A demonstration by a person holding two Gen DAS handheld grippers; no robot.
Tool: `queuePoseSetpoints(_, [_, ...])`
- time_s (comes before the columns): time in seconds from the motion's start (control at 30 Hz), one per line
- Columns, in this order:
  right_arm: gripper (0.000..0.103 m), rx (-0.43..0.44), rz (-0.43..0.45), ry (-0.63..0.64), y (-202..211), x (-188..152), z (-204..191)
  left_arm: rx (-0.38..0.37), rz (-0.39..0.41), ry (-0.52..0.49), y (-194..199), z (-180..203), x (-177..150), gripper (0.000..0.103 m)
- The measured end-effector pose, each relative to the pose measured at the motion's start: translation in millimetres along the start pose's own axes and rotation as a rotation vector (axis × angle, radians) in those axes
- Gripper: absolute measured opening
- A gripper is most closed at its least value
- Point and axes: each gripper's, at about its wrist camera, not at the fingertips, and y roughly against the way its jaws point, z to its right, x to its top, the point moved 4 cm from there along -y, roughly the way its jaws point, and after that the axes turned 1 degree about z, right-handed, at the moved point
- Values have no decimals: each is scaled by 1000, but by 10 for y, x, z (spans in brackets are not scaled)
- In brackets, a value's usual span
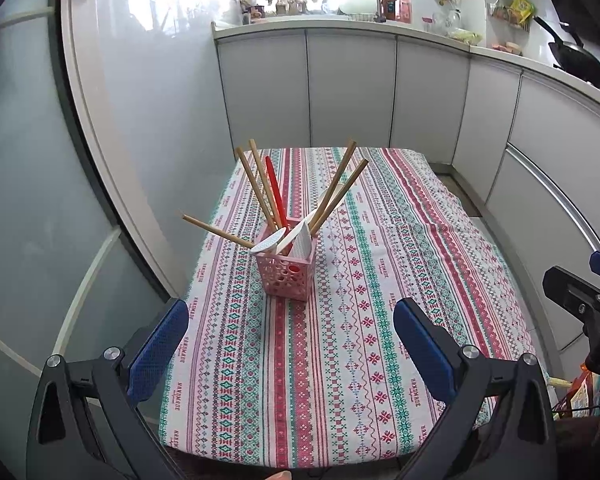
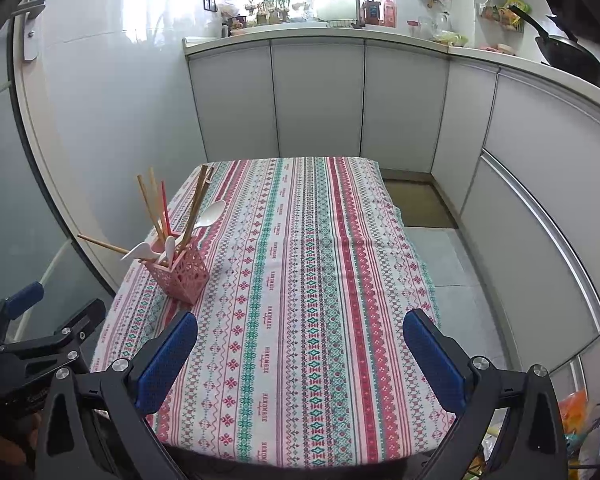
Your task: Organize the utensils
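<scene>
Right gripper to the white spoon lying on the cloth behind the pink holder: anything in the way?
Partly. From the right gripper, bare tablecloth runs up to the white spoon. But the pink holder and its leaning chopsticks sit right beside the spoon's handle end, so approach from the right side. Both grippers are open and empty.

The left gripper (image 1: 290, 346) is held level and low, its blue-padded fingers (image 1: 158, 350) spread wide apart with nothing between them. The right gripper (image 2: 300, 356) is held likewise beside it, its blue pads (image 2: 434, 356) parted and empty. Both are seen pointed forward, side by side.
</scene>
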Motion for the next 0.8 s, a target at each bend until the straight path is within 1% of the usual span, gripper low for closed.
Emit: queuePoseSetpoints(0.8, [103, 8, -5, -6, -21, -6, -19, -5, 0, 12, -23, -24, -1, 103])
